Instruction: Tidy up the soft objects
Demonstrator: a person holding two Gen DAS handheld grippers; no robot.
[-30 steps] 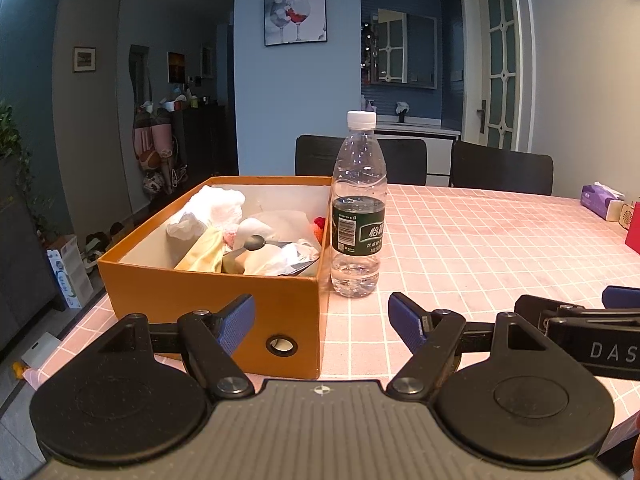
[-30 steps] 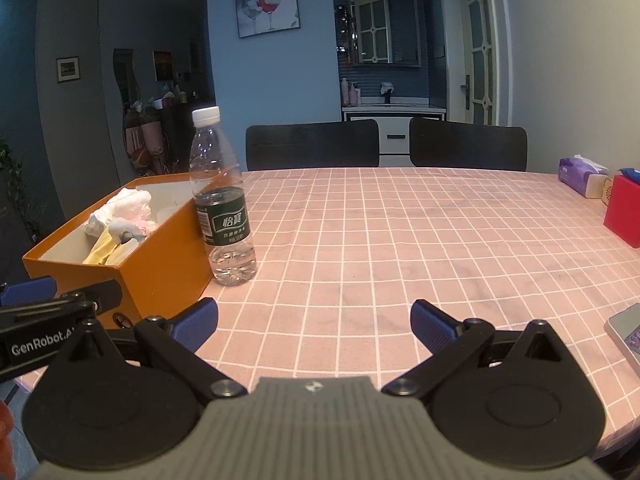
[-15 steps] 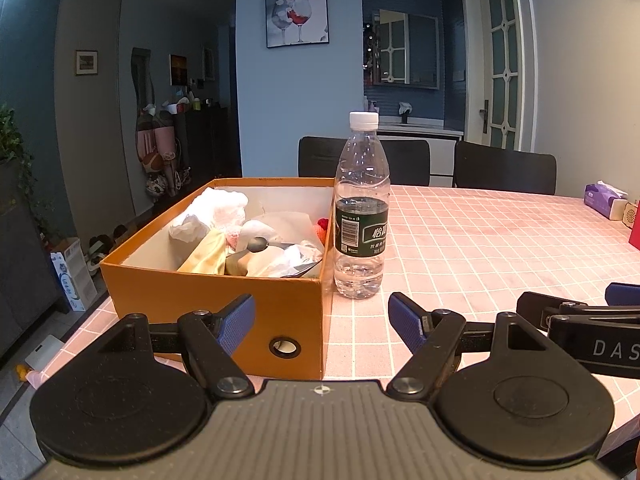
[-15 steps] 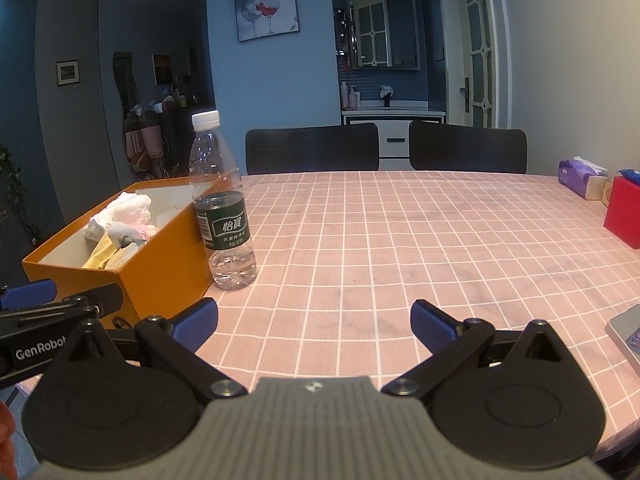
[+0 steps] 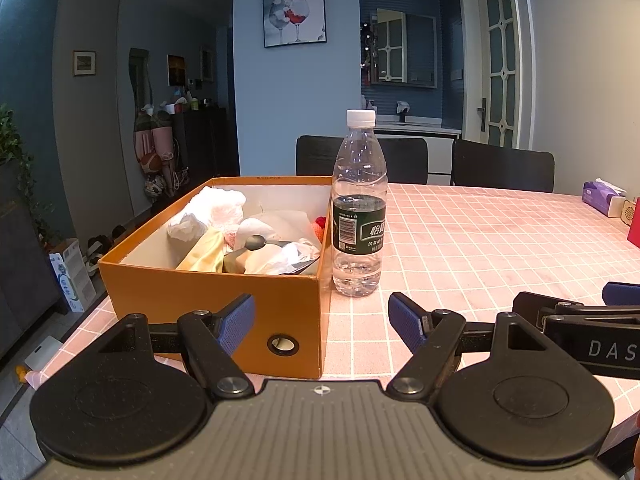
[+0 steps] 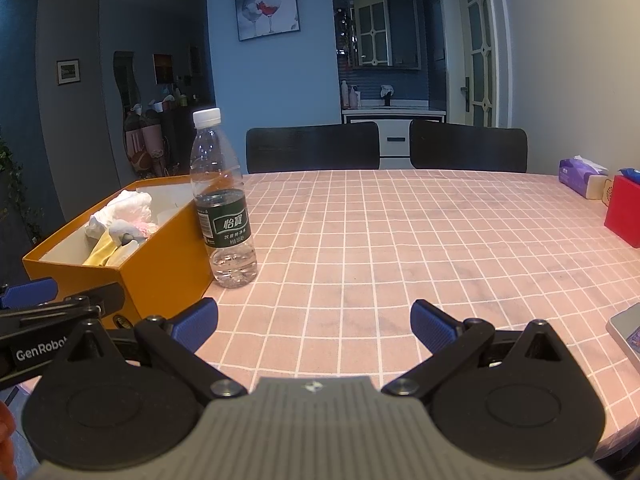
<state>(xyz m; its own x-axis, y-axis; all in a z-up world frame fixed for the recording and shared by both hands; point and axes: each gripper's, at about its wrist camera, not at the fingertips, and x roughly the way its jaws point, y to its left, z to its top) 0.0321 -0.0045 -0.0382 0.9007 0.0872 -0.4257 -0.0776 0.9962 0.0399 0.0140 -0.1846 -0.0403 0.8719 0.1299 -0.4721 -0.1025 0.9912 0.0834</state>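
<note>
The orange box (image 5: 208,292) of soft objects (image 5: 224,216) sits at the desk's (image 6: 400,248) left edge, a water bottle (image 5: 359,216) touching its right wall. Both the left gripper (image 5: 322,322) and right gripper (image 6: 314,320) are spread wide, empty, with clear tabletop rightward.

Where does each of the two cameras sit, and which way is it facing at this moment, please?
Left wrist view: on the left claw, low over the table's near edge, facing the orange box; open blue fingers show.
Right wrist view: on the right claw, beside it, facing the checked tablecloth; open fingers show.
Shared: box, water bottle, black chairs, wine-glass picture; each view catches the other claw.
</note>
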